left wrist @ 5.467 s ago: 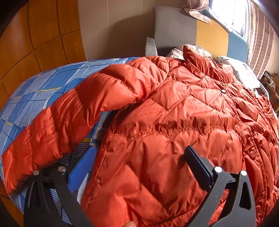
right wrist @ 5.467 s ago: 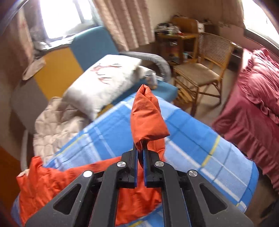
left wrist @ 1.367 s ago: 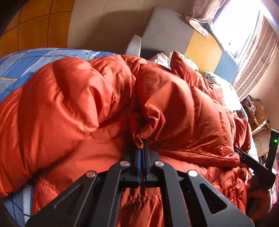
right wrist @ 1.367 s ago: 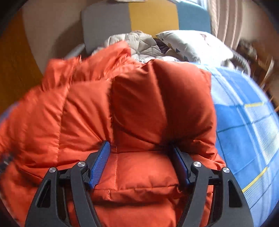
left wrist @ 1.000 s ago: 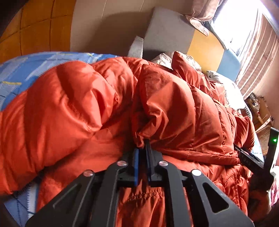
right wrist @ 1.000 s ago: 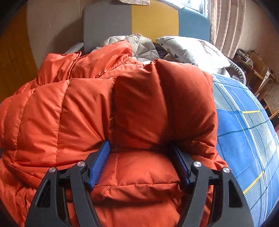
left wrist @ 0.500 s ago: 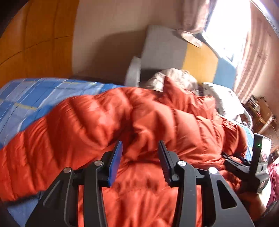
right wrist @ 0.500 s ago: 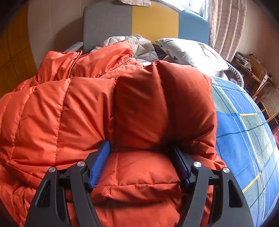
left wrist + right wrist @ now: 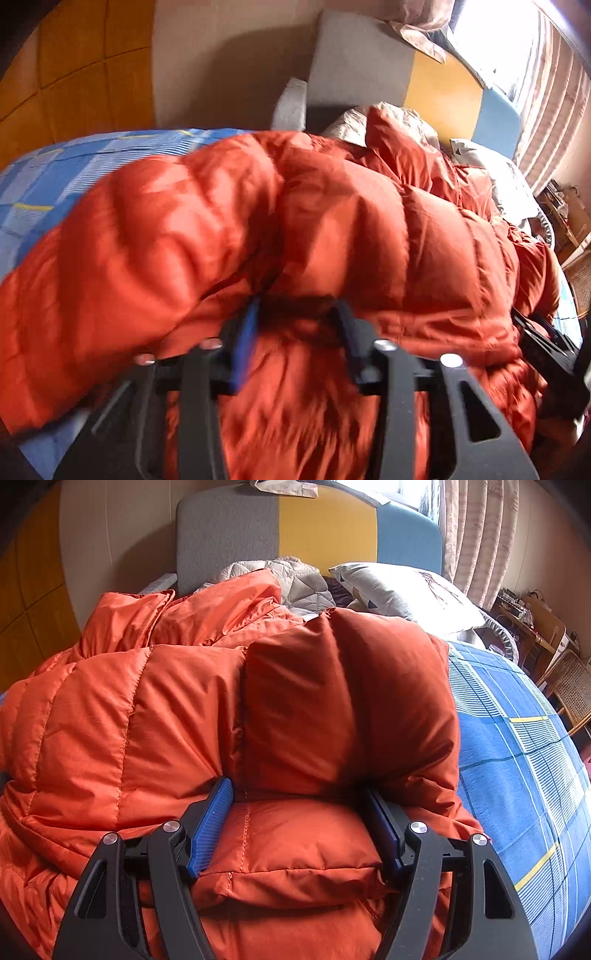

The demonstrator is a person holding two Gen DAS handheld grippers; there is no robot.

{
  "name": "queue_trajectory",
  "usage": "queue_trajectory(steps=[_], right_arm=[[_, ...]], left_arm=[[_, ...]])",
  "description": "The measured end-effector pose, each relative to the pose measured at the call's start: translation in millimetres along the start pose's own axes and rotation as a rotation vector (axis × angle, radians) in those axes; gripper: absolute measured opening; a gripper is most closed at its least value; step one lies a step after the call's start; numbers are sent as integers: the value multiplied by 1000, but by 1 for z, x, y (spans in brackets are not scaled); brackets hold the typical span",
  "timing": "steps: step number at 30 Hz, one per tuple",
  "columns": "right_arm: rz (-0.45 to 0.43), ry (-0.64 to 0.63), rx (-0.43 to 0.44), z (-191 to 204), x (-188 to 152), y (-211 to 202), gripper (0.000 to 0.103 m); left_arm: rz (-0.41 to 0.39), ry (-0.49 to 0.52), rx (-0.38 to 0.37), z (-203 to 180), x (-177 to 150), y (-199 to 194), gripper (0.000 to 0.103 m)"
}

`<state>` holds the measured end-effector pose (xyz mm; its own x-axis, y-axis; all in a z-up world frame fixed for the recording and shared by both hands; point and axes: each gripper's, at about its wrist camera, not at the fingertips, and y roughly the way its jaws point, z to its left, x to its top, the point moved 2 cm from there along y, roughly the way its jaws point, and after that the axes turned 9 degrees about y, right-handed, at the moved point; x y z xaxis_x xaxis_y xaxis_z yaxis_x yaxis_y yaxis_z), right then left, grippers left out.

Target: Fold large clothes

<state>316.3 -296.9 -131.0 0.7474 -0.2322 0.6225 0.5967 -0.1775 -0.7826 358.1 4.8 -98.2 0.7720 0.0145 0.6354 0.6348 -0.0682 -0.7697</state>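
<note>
Puffy orange quilted jacket point(image 9: 177, 716), sleeves folded over its body; lying on bed

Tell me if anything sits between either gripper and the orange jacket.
Nothing visible does. The left gripper is right at the orange jacket, its jaws opening with a fold of fabric between them. The right gripper stands open astride a puffy fold, with no other object between.

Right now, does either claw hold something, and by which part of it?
Nothing is gripped. The left claw is opening, its fingers clear of the orange down jacket. The right claw stands open astride a folded sleeve.
</note>
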Motion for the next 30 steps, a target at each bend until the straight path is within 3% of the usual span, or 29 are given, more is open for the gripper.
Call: queue_trajectory(steps=[3,9,11,13,16,18,23,26,30], right_arm=[[0,2,3,-2,1,0,70],[1,3,11,-4,2,0,70],[3,-1,21,-5,3,-1,70],[4,-13,32,-4,3,-1,70],[5,-20,29,-4,5,1,70],[2,-22,24,-3,5,1,70],[1,-18,26,-3,5,2,70],[1,-14,31,-3,5,1,70],[0,-11,35,-3,4,2,70]], left_arm=[[-43,-127,-19,23,-20,-38,66],[-71,-299,33,95,-76,-91,64],[-92,-440,5,126,-92,-103,66],[-164,-630,-2,160,-108,-117,86],[-222,-791,-2,190,-115,-121,87],[-226,-796,33,196,-105,-119,87],[-320,-787,157,211,-70,-137,88],[-348,-747,208,230,-66,-153,90],[-270,-705,241,249,-92,-164,88]])
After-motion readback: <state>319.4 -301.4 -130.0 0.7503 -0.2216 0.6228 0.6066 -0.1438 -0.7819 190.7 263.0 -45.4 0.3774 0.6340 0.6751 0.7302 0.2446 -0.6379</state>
